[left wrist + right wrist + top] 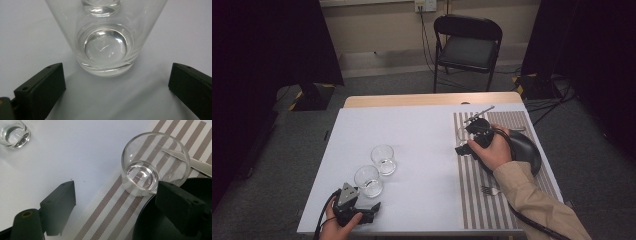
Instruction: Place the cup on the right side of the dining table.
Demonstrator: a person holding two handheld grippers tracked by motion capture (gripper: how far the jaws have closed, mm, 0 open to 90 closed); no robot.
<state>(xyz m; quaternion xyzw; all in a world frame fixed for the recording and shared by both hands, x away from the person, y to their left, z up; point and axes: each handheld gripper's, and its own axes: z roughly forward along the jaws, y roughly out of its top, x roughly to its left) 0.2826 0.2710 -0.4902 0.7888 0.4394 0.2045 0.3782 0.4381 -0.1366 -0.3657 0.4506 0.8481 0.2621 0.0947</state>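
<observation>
Two empty clear glasses stand side by side on the white table (pixel 412 125): the nearer glass (pixel 368 181) and the farther glass (pixel 383 159). My left gripper (pixel 364 202) is open at the table's front left. The nearer glass (pixel 106 47) stands just ahead of its jaws, not between them (pixel 116 72), with the farther glass (pixel 101 6) behind. A third glass (pixel 153 167) stands on the striped placemat (pixel 110 207), at the black plate's (pixel 150 230) edge. My right gripper (pixel 117 192) hovers open over it, the right jaw beside the glass.
The placemat (pixel 472 200) covers the table's right side and carries the black plate (pixel 527 150), a fork (pixel 489 190) near the front and a knife (pixel 479 114) at the back. A black folding chair (pixel 467 45) stands beyond the table. A sleeved forearm crosses the plate.
</observation>
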